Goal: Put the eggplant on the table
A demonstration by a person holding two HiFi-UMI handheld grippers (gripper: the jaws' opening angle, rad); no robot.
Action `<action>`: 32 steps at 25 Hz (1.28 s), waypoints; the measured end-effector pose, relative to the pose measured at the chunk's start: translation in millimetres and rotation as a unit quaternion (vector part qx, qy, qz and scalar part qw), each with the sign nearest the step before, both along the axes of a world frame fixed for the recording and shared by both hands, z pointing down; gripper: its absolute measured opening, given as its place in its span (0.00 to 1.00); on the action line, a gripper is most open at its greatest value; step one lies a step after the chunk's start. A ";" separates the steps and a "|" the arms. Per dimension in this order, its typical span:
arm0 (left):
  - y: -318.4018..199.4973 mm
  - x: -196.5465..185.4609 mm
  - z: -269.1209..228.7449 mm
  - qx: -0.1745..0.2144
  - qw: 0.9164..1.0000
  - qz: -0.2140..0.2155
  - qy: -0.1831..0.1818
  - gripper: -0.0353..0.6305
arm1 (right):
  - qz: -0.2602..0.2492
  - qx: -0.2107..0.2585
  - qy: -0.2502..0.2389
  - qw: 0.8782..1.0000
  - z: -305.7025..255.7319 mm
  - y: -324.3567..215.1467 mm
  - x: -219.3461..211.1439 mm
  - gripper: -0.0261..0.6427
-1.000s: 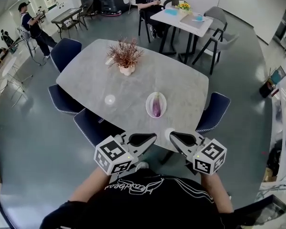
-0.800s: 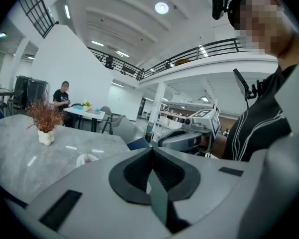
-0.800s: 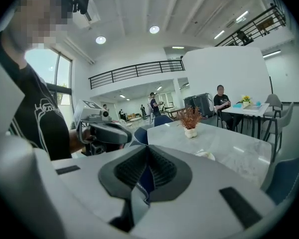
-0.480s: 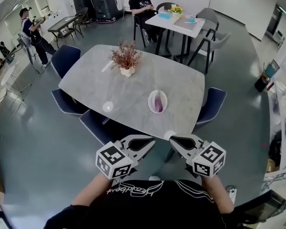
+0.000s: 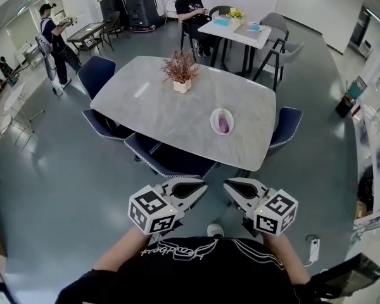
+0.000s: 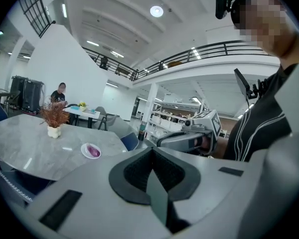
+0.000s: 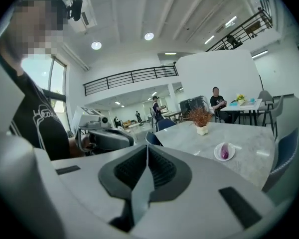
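Grey marble-topped table (image 5: 164, 106) ahead; purple eggplant (image 5: 224, 125) on white round plate (image 5: 213, 116) near its right edge. My left gripper (image 5: 201, 185) and right gripper (image 5: 228, 184) are short of the table, jaws closed, empty. Black balcony railing (image 6: 214, 48) shows only in gripper views.

The desk (image 5: 177, 106) is pale grey with faint marbled veining. The plate (image 5: 213, 120) is white and the eggplant (image 5: 224, 124) purple. The potted plant (image 5: 181, 75) has rusty brown-red sprigs in a cream pot. The chairs (image 5: 171, 160) are dark navy with a white dotted edge trim. The floor (image 5: 63, 170) is a glossy grey-teal. The left gripper (image 5: 196, 185) and the right gripper (image 5: 235, 187) are light grey with black ribbed pads (image 6: 139, 173); each bears a white cube (image 5: 152, 209) printed with black square markers. The shirt (image 5: 196, 265) is black with white script and thin white stripes.
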State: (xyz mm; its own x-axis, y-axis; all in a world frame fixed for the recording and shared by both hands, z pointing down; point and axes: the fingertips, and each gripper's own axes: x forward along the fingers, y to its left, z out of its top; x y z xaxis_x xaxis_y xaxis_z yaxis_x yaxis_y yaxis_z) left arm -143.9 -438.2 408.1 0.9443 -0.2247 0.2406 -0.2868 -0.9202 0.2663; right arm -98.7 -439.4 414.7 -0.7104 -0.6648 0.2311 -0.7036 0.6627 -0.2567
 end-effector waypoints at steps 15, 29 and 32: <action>79.7 -63.0 -2.7 0.001 1.000 0.022 0.017 0.07 | 0.030 0.014 -0.002 0.999 -3.1 81.1 -55.9 0.05; 94.6 -77.5 -4.0 0.000 0.999 0.019 0.034 0.07 | 0.035 0.014 0.002 0.999 -1.0 97.9 -66.8 0.05; 96.7 -76.8 -6.5 0.000 0.999 0.019 0.035 0.07 | 0.038 0.013 0.003 0.999 -2.5 99.8 -65.9 0.05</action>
